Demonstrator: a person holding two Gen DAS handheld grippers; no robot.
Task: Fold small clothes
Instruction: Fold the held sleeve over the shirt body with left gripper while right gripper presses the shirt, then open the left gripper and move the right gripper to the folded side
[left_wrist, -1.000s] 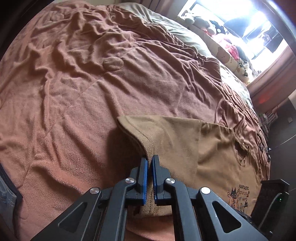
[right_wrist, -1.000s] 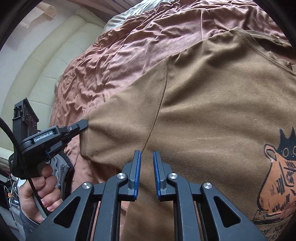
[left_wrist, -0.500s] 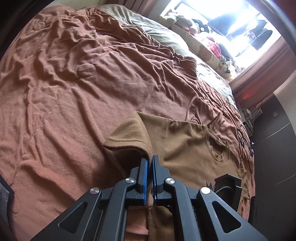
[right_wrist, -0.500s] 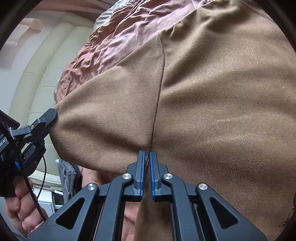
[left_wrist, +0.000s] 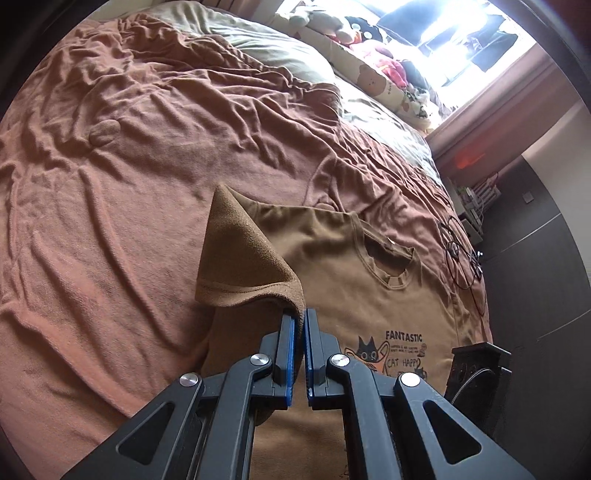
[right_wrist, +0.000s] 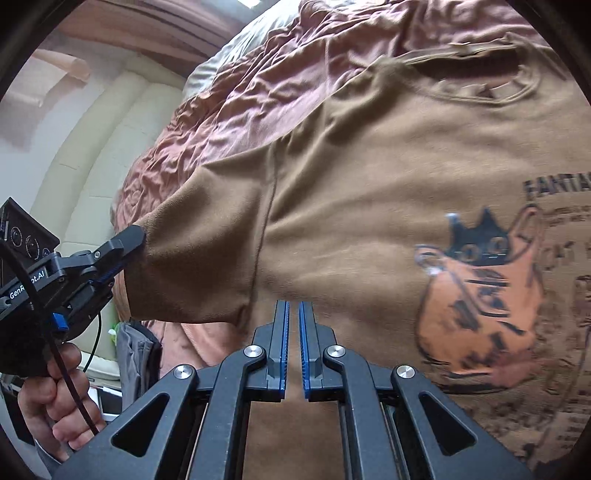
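Observation:
A small brown T-shirt (left_wrist: 343, 273) with a cat print and the word FANTASTIC lies front up on a rust-brown blanket (left_wrist: 129, 177). My left gripper (left_wrist: 299, 317) is shut on the hem of its sleeve (left_wrist: 236, 254) and holds the sleeve lifted over the shirt body. In the right wrist view the shirt (right_wrist: 369, 177) fills the frame. My right gripper (right_wrist: 291, 306) is shut on the shirt's side edge near the armpit seam. The left gripper (right_wrist: 125, 243) shows there at the left, pinching the sleeve end.
The blanket (right_wrist: 240, 92) covers a bed with a padded cream headboard (right_wrist: 92, 155). Soft toys and pillows (left_wrist: 388, 70) line the far side under a bright window. A black cable (left_wrist: 461, 254) lies on the blanket beyond the shirt. A dark floor lies at the right.
My left gripper has lifted the sleeve and carried it toward the shirt's chest. My right gripper closed on the side edge and stays shut; the shirt has shifted so the print shows.

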